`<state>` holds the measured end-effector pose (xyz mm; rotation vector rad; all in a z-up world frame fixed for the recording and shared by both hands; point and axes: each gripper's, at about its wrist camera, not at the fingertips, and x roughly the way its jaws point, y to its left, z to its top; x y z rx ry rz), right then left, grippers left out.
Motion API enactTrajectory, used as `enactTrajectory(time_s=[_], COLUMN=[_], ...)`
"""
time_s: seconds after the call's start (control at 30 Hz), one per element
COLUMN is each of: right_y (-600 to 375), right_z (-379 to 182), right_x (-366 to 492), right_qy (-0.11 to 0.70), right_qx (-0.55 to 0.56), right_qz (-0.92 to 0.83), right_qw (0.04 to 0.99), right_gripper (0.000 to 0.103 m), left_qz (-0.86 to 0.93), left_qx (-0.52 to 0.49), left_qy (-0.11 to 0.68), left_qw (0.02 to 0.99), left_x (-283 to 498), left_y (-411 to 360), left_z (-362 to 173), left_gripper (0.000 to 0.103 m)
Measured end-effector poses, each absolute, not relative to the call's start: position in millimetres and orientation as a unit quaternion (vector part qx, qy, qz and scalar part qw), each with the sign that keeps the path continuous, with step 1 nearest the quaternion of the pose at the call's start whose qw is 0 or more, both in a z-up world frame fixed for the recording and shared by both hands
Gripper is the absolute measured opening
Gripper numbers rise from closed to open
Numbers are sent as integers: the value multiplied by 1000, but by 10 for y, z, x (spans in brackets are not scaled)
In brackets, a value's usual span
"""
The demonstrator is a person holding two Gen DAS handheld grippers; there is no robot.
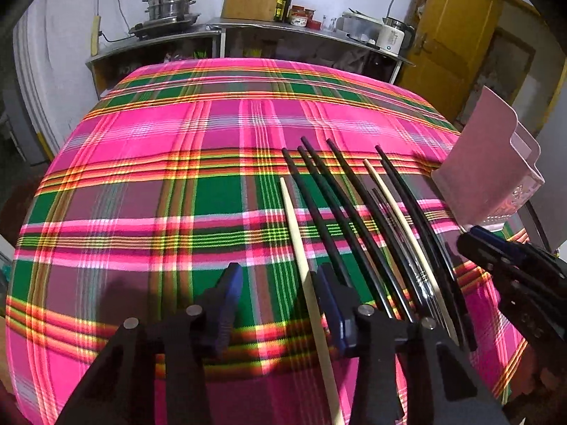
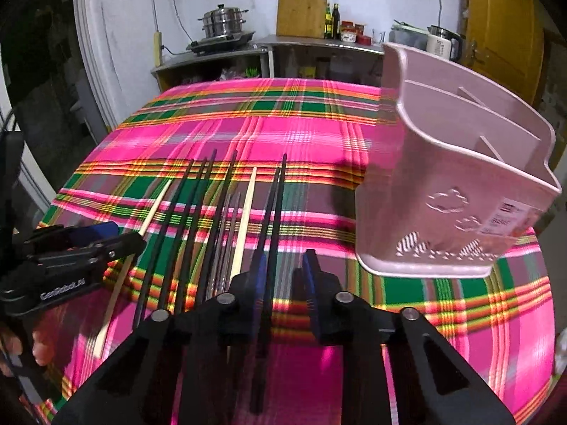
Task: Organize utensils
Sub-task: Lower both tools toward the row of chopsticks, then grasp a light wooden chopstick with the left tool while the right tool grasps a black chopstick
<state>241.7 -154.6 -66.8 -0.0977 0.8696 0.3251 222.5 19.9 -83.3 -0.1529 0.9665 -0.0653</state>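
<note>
Several chopsticks lie side by side on the plaid tablecloth point(image 1: 141, 177): black ones point(image 1: 354, 219), two pale wooden ones point(image 1: 297, 248) and a metal pair point(image 1: 407, 248). My left gripper point(image 1: 280, 283) is open, its jaws straddling the leftmost wooden chopstick. My right gripper point(image 2: 283, 269) is open low over the rightmost black chopsticks point(image 2: 274, 205), which run between its jaws. The pink utensil holder point(image 2: 453, 177) stands upright to the right; it also shows in the left wrist view point(image 1: 485, 166).
The right gripper's body point(image 1: 514, 265) shows at the right edge of the left wrist view, and the left gripper point(image 2: 71, 248) at the left of the right wrist view. A counter point(image 2: 319, 44) with pots, bottles and a kettle stands behind the table.
</note>
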Motion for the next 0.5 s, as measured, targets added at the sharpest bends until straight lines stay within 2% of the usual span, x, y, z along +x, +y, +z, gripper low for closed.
enactTrajectory(time_s=[0.13, 0.5], right_y=[-1489, -1416], right_z=[-751, -867], right_x=[2537, 2778], right_qy=[434, 457], right_qx=[-48, -48], right_qz=[161, 164], right_qw=[885, 873], right_gripper=[14, 12], left_qz=[-32, -34], left_qx=[-75, -73], left_qy=[464, 465], left_qw=[882, 882], left_x=[2275, 2401], left_y=[211, 191], left_z=[-837, -845], left_gripper=[39, 37])
